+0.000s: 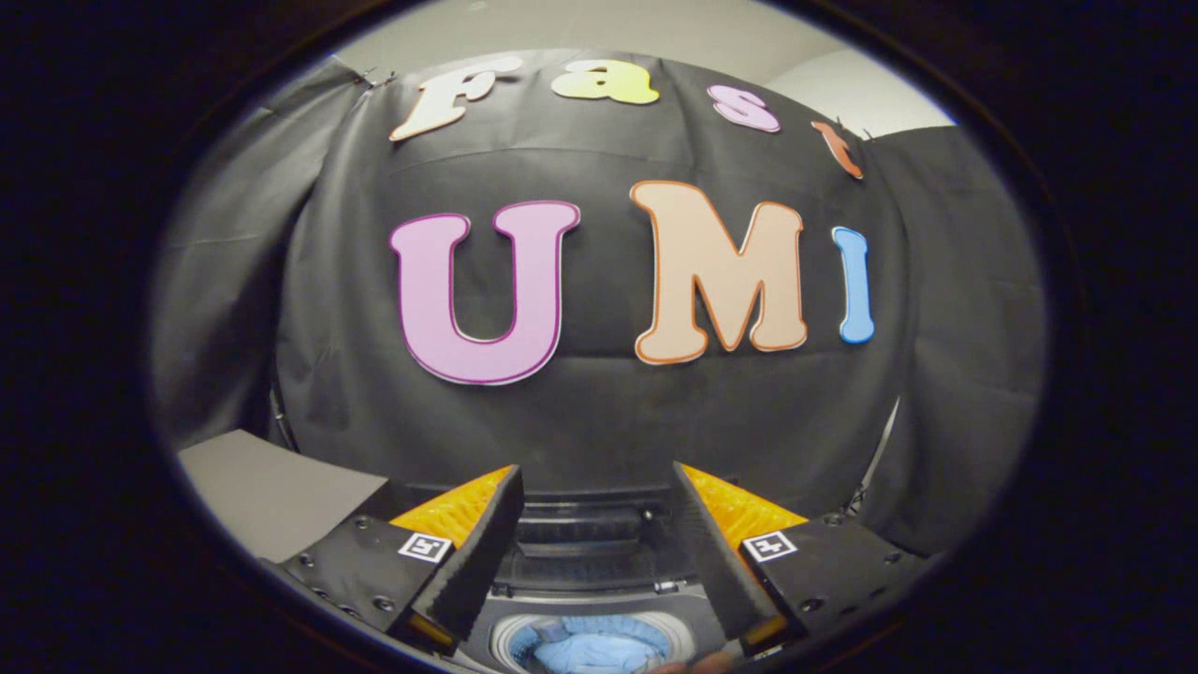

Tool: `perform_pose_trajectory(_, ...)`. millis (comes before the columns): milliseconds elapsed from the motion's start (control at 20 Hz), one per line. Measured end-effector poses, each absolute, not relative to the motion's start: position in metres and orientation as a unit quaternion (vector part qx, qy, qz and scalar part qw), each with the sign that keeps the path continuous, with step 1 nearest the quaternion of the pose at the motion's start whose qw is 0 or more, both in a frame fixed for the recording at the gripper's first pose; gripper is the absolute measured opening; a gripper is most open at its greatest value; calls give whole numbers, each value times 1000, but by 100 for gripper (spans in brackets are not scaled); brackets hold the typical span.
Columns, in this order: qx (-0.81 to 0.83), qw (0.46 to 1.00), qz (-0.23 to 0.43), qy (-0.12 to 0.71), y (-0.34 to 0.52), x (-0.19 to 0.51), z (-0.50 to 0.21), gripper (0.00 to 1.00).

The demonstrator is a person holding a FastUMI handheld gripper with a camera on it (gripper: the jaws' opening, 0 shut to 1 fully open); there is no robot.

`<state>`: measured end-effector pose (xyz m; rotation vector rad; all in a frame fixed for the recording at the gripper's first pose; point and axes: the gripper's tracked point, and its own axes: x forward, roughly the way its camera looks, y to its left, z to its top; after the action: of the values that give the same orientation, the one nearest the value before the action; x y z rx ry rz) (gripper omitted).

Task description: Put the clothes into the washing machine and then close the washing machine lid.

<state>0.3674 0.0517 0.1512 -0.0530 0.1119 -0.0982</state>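
My gripper (pixel 597 552) fingers apart, holding nothing; clothes (pixel 590 648) already in washing machine (pixel 599 599) drum below. Lid (pixel 599 534) up at far side, I'd hook its top edge & pull near, slow

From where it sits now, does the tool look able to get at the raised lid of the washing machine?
Probably yes. The tool is open with nothing between its fingers, and the raised dark lid stands just ahead of them, above the round drum holding light blue clothes. Nothing blocks the way.
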Motion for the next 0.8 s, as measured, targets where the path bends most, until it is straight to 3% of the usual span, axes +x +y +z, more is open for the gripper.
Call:
perform_pose_trajectory(350,-28,997,-51,50,87,447,132,98)
perform_pose_trajectory(550,-63,985,-124,99,49,476,77,98)
perform_pose_trajectory(800,-6,996,-52,71,58,488,56,96)
